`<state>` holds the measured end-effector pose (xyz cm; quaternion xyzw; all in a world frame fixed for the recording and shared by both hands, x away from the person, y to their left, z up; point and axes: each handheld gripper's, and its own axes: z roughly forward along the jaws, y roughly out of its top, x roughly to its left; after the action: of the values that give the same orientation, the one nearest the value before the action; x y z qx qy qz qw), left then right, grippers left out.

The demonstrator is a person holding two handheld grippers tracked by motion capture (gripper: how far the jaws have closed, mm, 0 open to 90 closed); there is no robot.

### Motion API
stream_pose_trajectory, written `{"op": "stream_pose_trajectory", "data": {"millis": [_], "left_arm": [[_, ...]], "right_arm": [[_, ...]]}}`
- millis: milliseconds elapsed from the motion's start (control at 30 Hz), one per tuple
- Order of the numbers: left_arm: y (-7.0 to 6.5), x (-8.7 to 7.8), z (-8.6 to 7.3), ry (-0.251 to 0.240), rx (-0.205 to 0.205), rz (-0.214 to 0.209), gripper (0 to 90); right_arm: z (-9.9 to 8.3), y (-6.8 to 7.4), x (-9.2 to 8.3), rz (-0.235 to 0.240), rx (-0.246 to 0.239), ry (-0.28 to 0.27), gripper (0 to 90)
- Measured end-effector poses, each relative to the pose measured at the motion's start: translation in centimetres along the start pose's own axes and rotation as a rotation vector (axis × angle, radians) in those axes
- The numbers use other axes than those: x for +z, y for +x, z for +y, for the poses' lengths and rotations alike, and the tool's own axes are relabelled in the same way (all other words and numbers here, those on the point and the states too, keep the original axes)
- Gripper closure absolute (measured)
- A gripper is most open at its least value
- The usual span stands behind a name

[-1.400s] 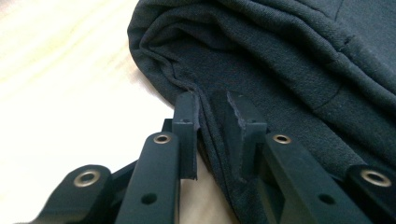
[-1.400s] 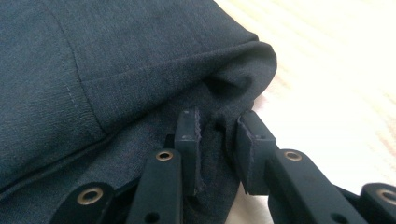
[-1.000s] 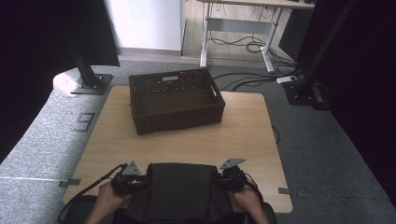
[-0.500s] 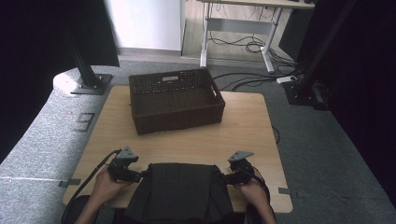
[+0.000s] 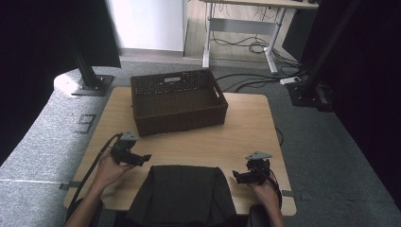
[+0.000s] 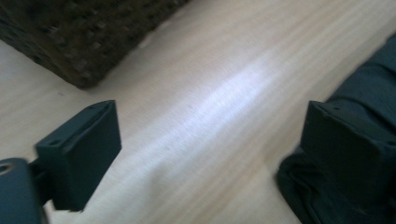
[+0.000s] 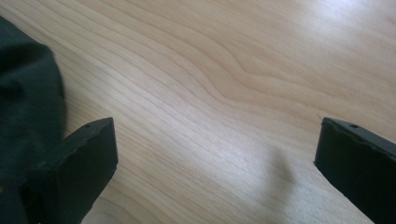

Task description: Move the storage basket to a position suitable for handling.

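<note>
Dark folded cloth (image 5: pixel 182 194) lies on the pale wooden tabletop (image 5: pixel 236 137); behind it sits a woven rectangular basket (image 5: pixel 177 101). The left gripper (image 5: pixel 142 159) and right gripper (image 5: pixel 236 176) have just been opening, jaws wide on nothing.

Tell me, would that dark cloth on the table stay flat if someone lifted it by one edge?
Probably not. The cloth lies limp with soft folds and drapes over the near edge of the table, so it would likely sag and hang. It looks thin, so probably light. Pushed, it would more likely bunch up than slide whole.
</note>
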<state>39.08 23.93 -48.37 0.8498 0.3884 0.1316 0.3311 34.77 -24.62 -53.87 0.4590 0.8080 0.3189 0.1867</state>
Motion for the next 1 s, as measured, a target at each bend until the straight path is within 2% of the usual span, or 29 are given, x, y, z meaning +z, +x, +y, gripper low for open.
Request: {"op": "stream_pose_trajectory", "data": {"millis": [100, 200, 267, 433, 733, 800, 900, 1000], "left_arm": [[0.5, -0.2, 0.9, -0.007, -0.003, 0.009, 1.7], [1.2, -0.4, 1.9, -0.009, -0.013, -0.001, 0.0], [1.6, -0.6, 2.5, -0.013, -0.019, -0.002, 0.0], [2.5, -1.4, 4.0, -0.031, -0.026, 0.019, 0.4], [4.2, -3.0, 7.5, -0.061, -0.034, 0.053, 8.9], [4.7, -3.2, 8.4, -0.064, -0.036, 0.069, 14.6], [5.5, -3.6, 9.8, -0.067, -0.038, 0.085, 17.1], [6.6, -3.7, 11.0, -0.063, -0.043, 0.121, 22.0]], "right_arm": [[-0.4, -0.4, 0.3, -0.023, 0.007, 0.014, 0.0], [-0.9, -0.7, 0.7, -0.038, 0.013, 0.037, 0.0], [-1.2, -1.1, 0.8, -0.021, 0.048, 0.015, 0.0], [-1.6, -1.1, 1.0, -0.049, 0.075, -0.034, 0.0], [-1.7, -1.1, 1.1, -0.053, 0.080, -0.043, 0.0], [-1.7, -1.1, 1.1, -0.052, 0.078, -0.043, 0.0], [-1.7, -1.0, 1.1, -0.052, 0.079, -0.043, 0.0], [-1.7, -1.0, 1.1, -0.053, 0.079, -0.043, 0.0]]}}
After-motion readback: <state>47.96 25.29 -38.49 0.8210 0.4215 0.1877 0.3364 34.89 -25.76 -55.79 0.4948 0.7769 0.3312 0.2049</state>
